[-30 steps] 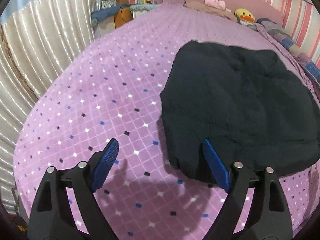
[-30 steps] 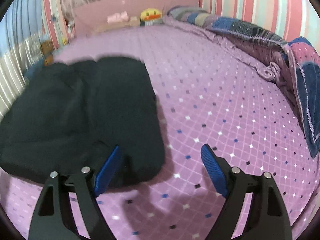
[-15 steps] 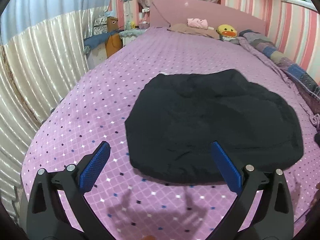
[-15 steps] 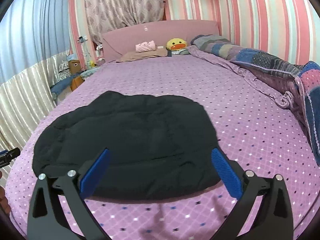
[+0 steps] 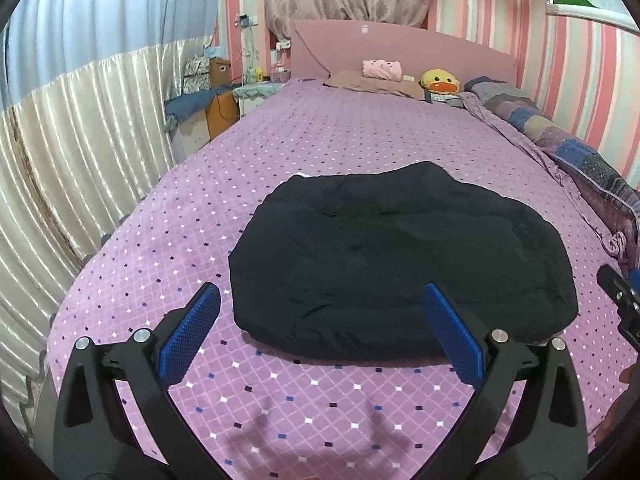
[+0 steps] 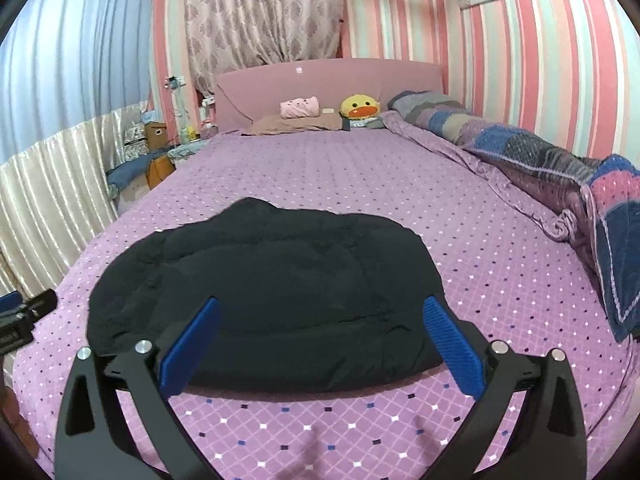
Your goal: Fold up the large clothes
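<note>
Black padded fabric garment (image 5: 400, 264) lies bundled in a compact fold on the near part of the purple diamond-patterned bedsheet (image 5: 320, 140); left gripper (image 5: 320, 336) and right gripper (image 6: 320, 344) hover near it, both spread apart and empty, likely because folding looks complete

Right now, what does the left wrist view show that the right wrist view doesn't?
Only the left wrist view shows the left claw open, with the other claw's black tip at its right edge. Only the right wrist view shows the right claw open, plus the near end of the patchwork blanket. Both show the folded black garment on the purple bedsheet and the duck plush by the headboard.
</note>
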`<state>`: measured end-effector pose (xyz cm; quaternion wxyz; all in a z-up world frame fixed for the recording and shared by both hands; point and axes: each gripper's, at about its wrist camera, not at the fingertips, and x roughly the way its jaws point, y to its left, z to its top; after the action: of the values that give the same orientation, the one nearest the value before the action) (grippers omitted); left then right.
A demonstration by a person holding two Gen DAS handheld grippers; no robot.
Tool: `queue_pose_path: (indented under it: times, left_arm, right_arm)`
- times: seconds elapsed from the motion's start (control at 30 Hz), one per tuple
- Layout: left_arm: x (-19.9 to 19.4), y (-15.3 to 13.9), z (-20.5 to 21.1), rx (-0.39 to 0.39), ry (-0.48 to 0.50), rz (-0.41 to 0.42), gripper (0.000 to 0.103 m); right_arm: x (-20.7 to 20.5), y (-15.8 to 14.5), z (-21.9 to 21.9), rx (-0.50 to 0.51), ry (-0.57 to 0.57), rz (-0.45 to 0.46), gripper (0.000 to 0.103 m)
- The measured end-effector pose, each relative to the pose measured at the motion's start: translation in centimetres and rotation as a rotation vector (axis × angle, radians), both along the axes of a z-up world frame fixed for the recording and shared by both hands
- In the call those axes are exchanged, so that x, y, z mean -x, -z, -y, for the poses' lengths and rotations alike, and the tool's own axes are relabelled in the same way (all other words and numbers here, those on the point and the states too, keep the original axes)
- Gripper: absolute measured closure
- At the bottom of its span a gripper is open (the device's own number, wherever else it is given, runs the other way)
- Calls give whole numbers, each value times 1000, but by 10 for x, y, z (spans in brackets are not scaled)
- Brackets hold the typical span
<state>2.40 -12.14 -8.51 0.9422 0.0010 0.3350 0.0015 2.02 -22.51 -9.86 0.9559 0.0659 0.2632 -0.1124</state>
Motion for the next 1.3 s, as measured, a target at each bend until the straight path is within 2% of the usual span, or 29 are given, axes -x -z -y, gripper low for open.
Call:
queue_pose_path:
  times: [0.43,0.57,0.67,0.77,0.9,1.3]
  left_arm:
    - [26,-24,16,-4,33,30,3]
    - [28,-32,16,-24,28,55,3]
    - [30,-37,13,-10,36,52,3]
    - [31,-40,12,12,45,49,3]
    - [34,-44,16,-19,37,65,3]
    - [35,-50,9,-11,23,62,3]
  right_arm:
    - [9,-26,-8,25,14,-56,2]
    - [14,-32,-9,8,9,-66,2]
    - [16,-35,-11,1,-1,-72,2]
    - [17,-39,-12,5,-3,-70,2]
    - [18,-44,-11,1,8,-66,2]
    - [18,-57,-14,12,18,-62,2]
